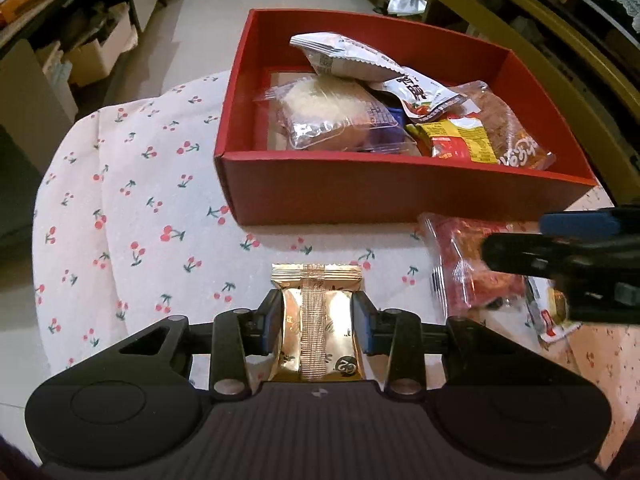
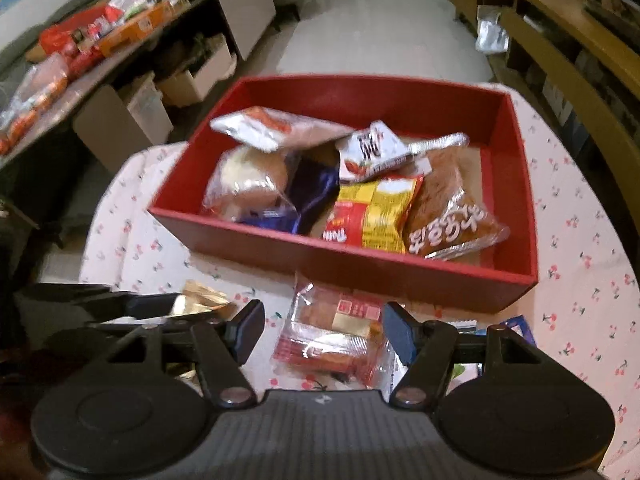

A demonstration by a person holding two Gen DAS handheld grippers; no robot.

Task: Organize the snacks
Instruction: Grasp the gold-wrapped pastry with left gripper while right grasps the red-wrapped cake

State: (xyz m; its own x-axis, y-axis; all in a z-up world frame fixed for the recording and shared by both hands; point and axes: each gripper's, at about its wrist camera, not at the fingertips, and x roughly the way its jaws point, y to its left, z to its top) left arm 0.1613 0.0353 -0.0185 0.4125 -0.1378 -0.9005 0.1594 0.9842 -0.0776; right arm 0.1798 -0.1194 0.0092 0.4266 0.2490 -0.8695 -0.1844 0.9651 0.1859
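Two claws at work on the table (image 1: 132,208). Left claw (image 1: 317,322) grips the gold packet (image 1: 317,320); lift it clear of the red box (image 1: 400,196) wall before releasing. Right claw (image 2: 324,334), open, straddles a red-and-clear packet (image 2: 332,340). Box holds about six mixed snack packets, loosely piled.

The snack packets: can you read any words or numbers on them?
"62": gold packet in the left claw, seen upside down.
Large white characters: brown packet in the red box; unreadable.
Black characters: white packet; unreadable.
Yellow packet, red packet: print too blurred.
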